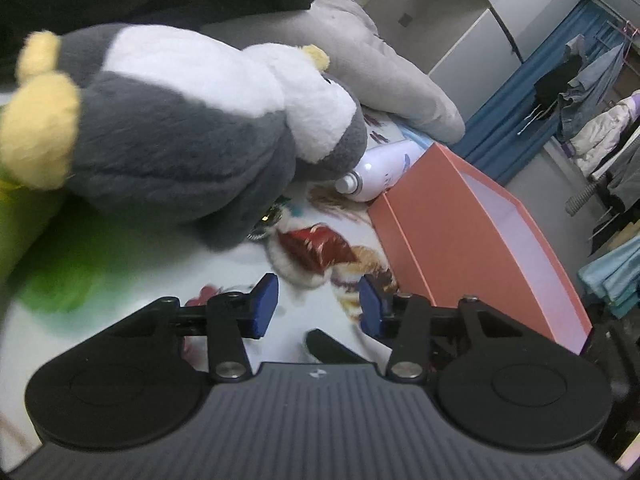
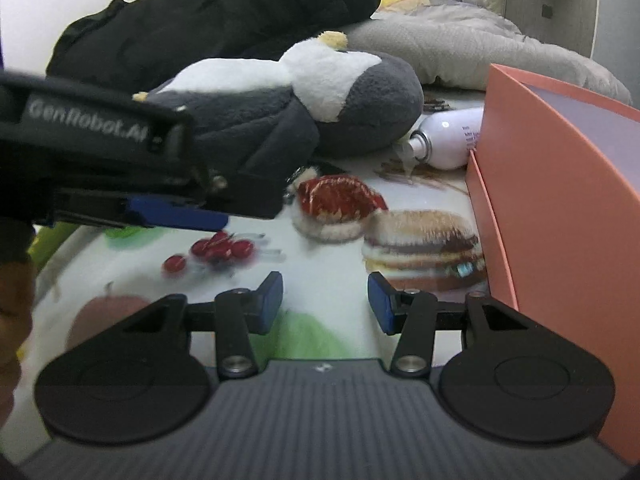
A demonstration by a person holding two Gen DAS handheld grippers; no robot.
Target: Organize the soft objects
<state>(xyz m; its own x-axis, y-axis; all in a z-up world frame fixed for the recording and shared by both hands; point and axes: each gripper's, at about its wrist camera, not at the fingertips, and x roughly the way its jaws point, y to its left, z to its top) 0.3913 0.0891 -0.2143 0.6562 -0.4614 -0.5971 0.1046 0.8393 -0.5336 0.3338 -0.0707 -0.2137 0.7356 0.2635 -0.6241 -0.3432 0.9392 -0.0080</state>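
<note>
A grey and white plush penguin [image 1: 180,128] with yellow feet lies on its side on the printed bedsheet [image 1: 248,264]; it also shows in the right wrist view [image 2: 360,96]. A small red and cream plush [image 1: 316,248] lies just in front of it, also in the right wrist view [image 2: 340,204]. An open salmon box [image 1: 480,232] stands to the right, also in the right wrist view [image 2: 560,184]. My left gripper [image 1: 318,306] is open and empty, just short of the red plush. In the right wrist view it [image 2: 180,208] reaches in from the left. My right gripper [image 2: 325,302] is open and empty above the sheet.
A white spray bottle [image 1: 384,170] lies between the penguin and the box, also in the right wrist view [image 2: 444,140]. A grey pillow [image 2: 480,60] and a black jacket [image 2: 220,20] lie behind. A green plush [image 1: 28,232] is at the left. Clothes [image 1: 592,92] hang beyond the bed.
</note>
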